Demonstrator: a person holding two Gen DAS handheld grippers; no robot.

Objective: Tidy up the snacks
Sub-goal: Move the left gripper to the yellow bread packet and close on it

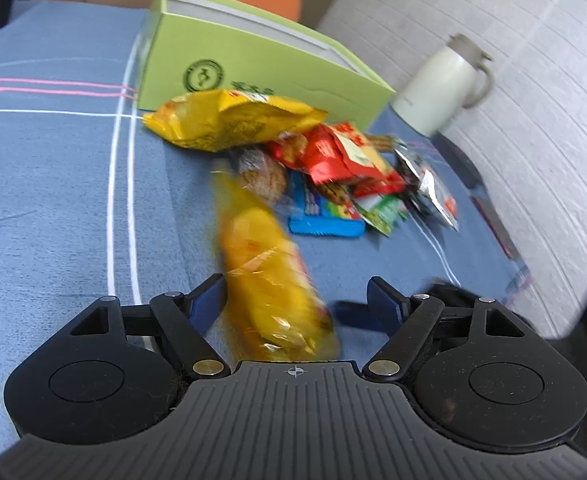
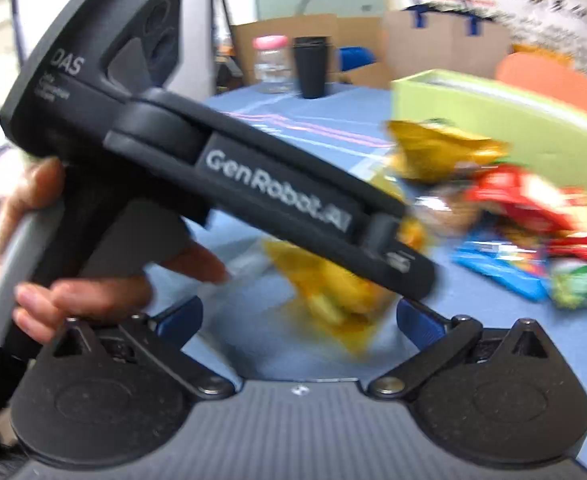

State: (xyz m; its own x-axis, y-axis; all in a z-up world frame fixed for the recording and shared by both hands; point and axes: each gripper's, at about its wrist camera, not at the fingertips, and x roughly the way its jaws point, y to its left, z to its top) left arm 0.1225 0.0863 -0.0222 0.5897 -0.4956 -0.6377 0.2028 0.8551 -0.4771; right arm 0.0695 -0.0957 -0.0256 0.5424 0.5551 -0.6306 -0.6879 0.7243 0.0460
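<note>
Up close in the left wrist view, a yellow snack packet (image 1: 269,280) lies between the spread fingers of the left tool (image 1: 297,300), against the left pad, clear of the right one. Beyond, a snack pile (image 1: 333,168) fronts a green box (image 1: 253,68) on the worktop (image 1: 45,180).

From the right wrist view, the right tool (image 2: 299,320) stands open, the blurred packet (image 2: 333,296) between its fingers under the left tool's body.

Count's roughly this: two yellow snack bags, one near (image 1: 271,280) and one far (image 1: 233,120). One green box (image 1: 253,68) behind them. One white jug (image 1: 445,84) far right. One blue bar (image 1: 325,226), a couple of red packets (image 1: 341,156), one green packet (image 1: 381,212); the rest of the pile's too jumbled to count. One black cup (image 2: 312,66), one pink-lidded jar (image 2: 271,64).
</note>
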